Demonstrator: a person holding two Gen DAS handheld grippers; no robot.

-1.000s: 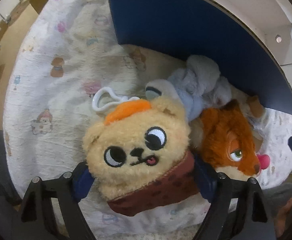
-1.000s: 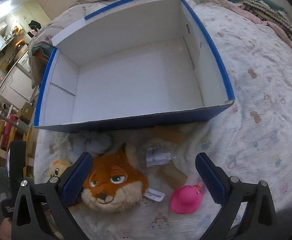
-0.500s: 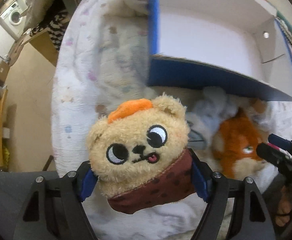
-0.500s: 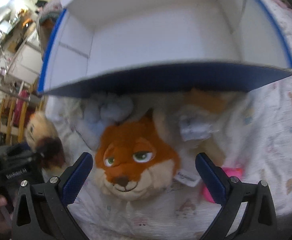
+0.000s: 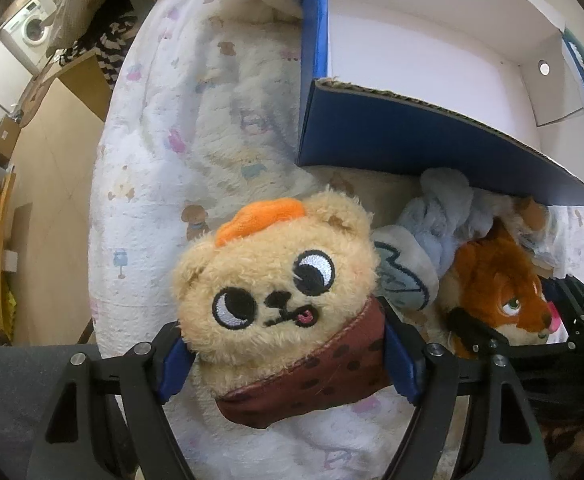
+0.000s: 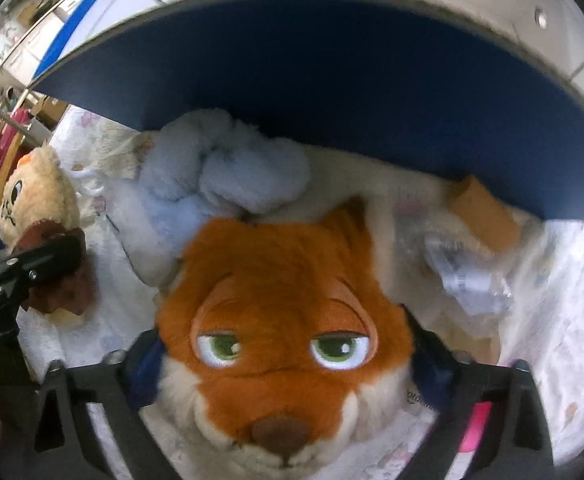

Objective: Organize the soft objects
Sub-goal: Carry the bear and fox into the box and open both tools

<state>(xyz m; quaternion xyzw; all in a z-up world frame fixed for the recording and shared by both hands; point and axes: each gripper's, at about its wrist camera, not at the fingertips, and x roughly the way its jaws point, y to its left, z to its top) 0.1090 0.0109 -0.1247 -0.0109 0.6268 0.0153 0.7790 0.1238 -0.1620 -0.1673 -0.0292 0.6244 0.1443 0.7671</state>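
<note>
My left gripper (image 5: 287, 354) is shut on a tan bear plush (image 5: 275, 276) with an orange tuft and brown bandana, held above the blanket; it also shows in the right wrist view (image 6: 31, 200). My right gripper (image 6: 287, 364) has its blue pads on both sides of an orange fox plush's head (image 6: 283, 304), which lies on the blanket; the fox also shows in the left wrist view (image 5: 496, 292). A light blue plush (image 6: 219, 176) lies behind the fox. The blue box (image 5: 404, 140) with a white inside stands just beyond.
A printed white blanket (image 5: 163, 184) covers the bed; its edge drops to the floor at left. A pink rubber duck (image 6: 476, 428) lies by the right finger. A crumpled plastic tag (image 6: 464, 276) and tan plush limb (image 6: 484, 212) lie near the box wall.
My left gripper lifted the bear off the blanket and rose, so the box's inside shows. My right gripper moved down and forward until the fox's head sits between its pads.
</note>
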